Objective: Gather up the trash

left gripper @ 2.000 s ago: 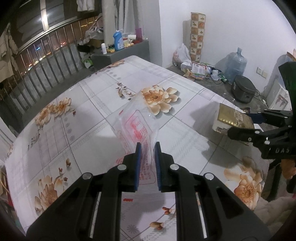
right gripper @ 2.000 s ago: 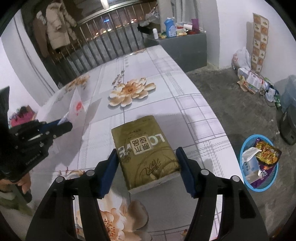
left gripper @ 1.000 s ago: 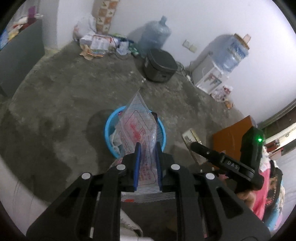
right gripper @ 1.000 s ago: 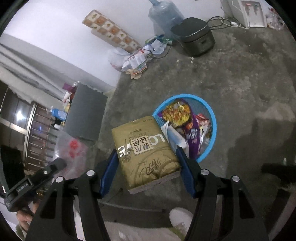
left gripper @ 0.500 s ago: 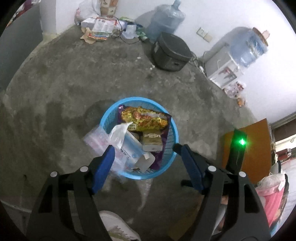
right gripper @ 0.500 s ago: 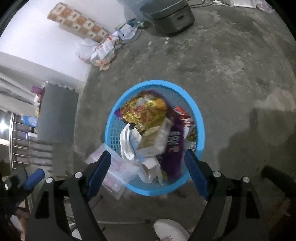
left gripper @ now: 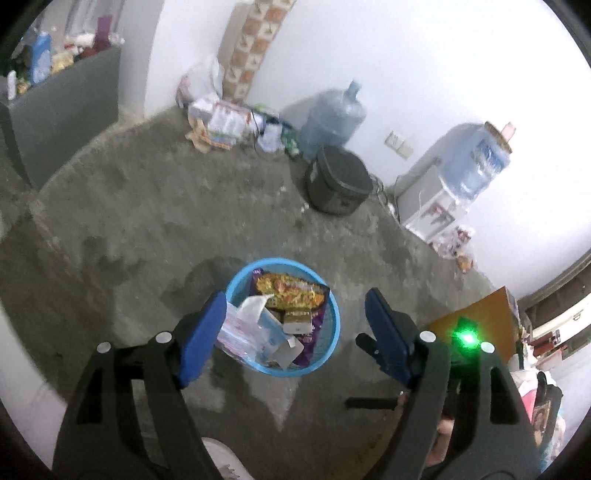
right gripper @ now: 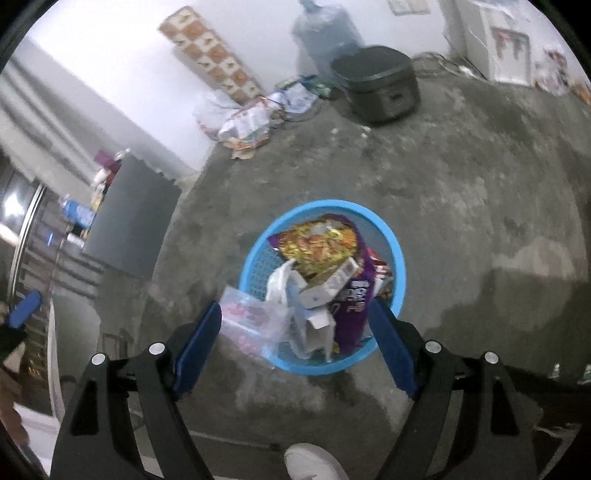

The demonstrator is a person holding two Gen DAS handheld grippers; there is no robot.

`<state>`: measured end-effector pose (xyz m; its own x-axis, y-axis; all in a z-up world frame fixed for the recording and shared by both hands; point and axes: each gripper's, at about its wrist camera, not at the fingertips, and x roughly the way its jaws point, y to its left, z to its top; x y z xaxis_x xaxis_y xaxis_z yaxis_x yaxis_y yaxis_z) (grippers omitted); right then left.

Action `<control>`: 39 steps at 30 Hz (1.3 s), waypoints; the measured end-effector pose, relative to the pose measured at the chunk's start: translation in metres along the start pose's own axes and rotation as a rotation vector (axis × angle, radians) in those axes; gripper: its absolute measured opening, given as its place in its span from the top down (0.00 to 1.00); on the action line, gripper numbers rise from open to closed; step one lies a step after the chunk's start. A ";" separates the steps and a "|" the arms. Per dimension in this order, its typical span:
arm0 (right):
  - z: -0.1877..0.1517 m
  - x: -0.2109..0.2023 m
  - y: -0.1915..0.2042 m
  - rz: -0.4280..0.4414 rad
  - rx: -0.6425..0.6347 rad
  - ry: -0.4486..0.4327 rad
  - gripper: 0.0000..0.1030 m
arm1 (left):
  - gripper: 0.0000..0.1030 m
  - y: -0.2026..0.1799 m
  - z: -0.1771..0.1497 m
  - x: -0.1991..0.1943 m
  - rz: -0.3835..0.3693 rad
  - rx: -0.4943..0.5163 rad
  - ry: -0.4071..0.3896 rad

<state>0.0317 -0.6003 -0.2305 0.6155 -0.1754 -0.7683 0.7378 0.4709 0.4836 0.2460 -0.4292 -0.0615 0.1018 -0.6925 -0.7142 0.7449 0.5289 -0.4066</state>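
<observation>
Trash fills the blue basket (right gripper: pixel 395 254) on the concrete floor, and both grippers hang above it with their jaws spread wide, holding nothing. From the right gripper (right gripper: pixel 295 347) you can see a clear plastic bag with red print (right gripper: pixel 251 319) draped over the basket's near-left rim, spilling partly outside; a white shoe (right gripper: pixel 314 461) shows just below the basket, at the bottom edge. The left gripper (left gripper: pixel 291 334) sees the same basket (left gripper: pixel 334 325) lower between its blue pads (left gripper: pixel 205 338), with the yellow snack packet (left gripper: pixel 291 290) on top of the heap and the clear bag (left gripper: pixel 231 332) against the left pad's side. Only this view catches the green light (left gripper: pixel 466 336) on the other tool, right of the basket, and the water dispenser (left gripper: pixel 436 206) far beyond it. Beyond the basket sits a dark cooker (right gripper: pixel 380 85), in front of the water jug (right gripper: pixel 325 33).
</observation>
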 end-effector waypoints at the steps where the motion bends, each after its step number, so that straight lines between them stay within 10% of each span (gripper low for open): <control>1: -0.002 -0.003 0.010 0.002 -0.033 -0.005 0.23 | 0.26 0.000 -0.002 -0.015 0.001 0.006 -0.018; 6: -0.012 0.008 0.057 0.088 -0.189 0.052 0.23 | 0.23 0.009 -0.014 -0.079 0.022 0.017 -0.100; 10: -0.032 0.069 0.101 0.216 -0.265 0.260 0.35 | 0.23 0.034 -0.032 -0.125 0.077 0.005 -0.141; 18: -0.072 0.226 0.143 0.166 -0.230 0.609 0.50 | 0.23 0.093 -0.054 -0.173 0.163 -0.061 -0.156; 27: -0.018 0.237 0.057 0.246 0.199 0.480 0.64 | 0.23 0.127 -0.065 -0.181 0.181 -0.111 -0.159; 32: 0.009 0.209 0.018 0.148 0.299 0.341 0.64 | 0.23 0.128 -0.067 -0.182 0.179 -0.117 -0.165; 39: 0.012 0.183 -0.002 0.184 0.379 0.304 0.47 | 0.23 0.118 -0.070 -0.186 0.185 -0.084 -0.172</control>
<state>0.1462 -0.6436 -0.3673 0.6777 0.1660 -0.7164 0.7084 0.1140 0.6965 0.2689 -0.2043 -0.0164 0.3470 -0.6494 -0.6766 0.6462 0.6884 -0.3293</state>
